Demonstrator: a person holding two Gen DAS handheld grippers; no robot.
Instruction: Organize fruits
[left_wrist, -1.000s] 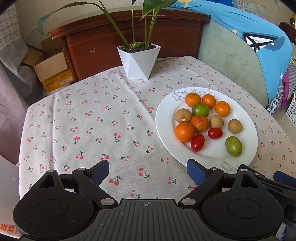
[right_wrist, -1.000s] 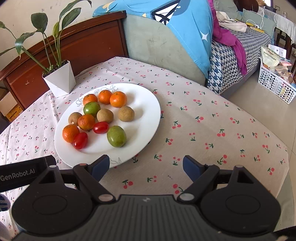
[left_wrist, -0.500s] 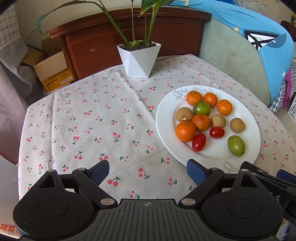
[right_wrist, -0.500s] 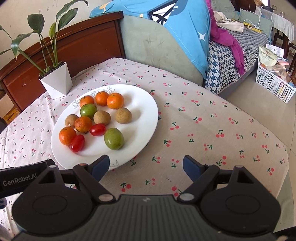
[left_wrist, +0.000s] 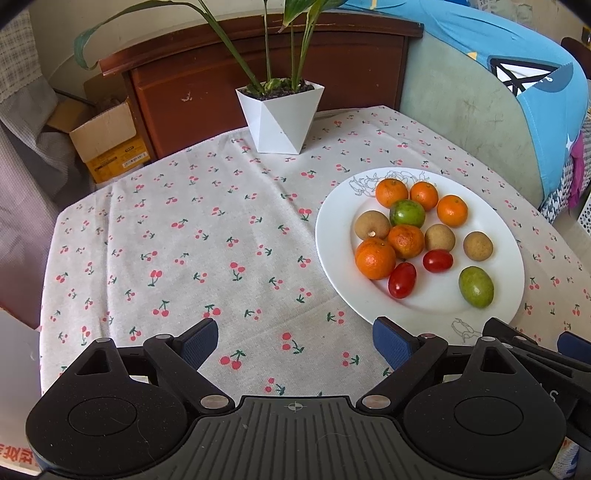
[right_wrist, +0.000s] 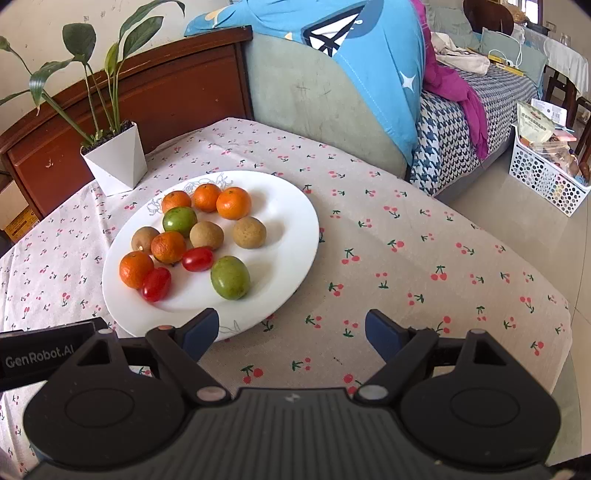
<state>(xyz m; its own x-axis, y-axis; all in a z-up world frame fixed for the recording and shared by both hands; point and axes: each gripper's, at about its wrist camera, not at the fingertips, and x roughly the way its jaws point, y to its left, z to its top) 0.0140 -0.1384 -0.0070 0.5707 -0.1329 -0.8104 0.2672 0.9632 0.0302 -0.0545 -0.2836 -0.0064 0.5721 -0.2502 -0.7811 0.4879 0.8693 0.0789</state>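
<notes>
Hovering short of the white plate — left gripper and right gripper both spread wide, empty. Mixed fruits heaped on it; cherry tomatoes likely soft, slippery — pinch gently across the middle

2 wrist cameras look steeply down along their fingers at a cherry-print tablecloth. The left view sits left of the white plate, the right view right of it. Both share the plate and a white plant pot at the far edge.
</notes>
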